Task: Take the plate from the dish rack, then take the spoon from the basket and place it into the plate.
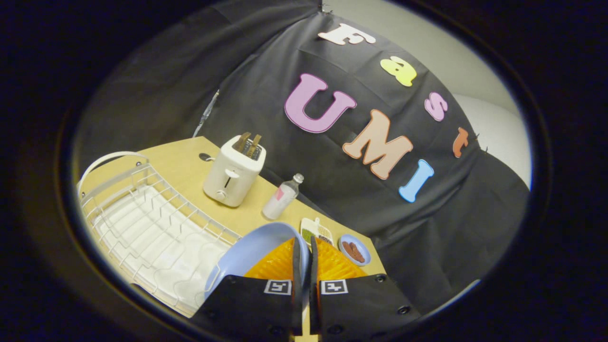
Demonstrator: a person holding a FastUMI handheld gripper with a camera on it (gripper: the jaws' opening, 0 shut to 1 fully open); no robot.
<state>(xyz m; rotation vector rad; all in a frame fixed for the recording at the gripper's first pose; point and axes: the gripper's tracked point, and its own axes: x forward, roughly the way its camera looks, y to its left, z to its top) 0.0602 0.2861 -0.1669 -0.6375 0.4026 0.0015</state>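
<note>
Our gripper point(304, 247) has its fingers drawn nearly together, pinching the rim of the light blue plate point(251, 251), which is held on edge between them and fans out to their left. The plate hangs above the near end of the white wire dish rack point(147, 223), seemingly clear of its slots, though we cannot be sure. We judge the next move runs away from the rack toward bare tabletop point(190, 161); we see no basket or spoon.
</note>
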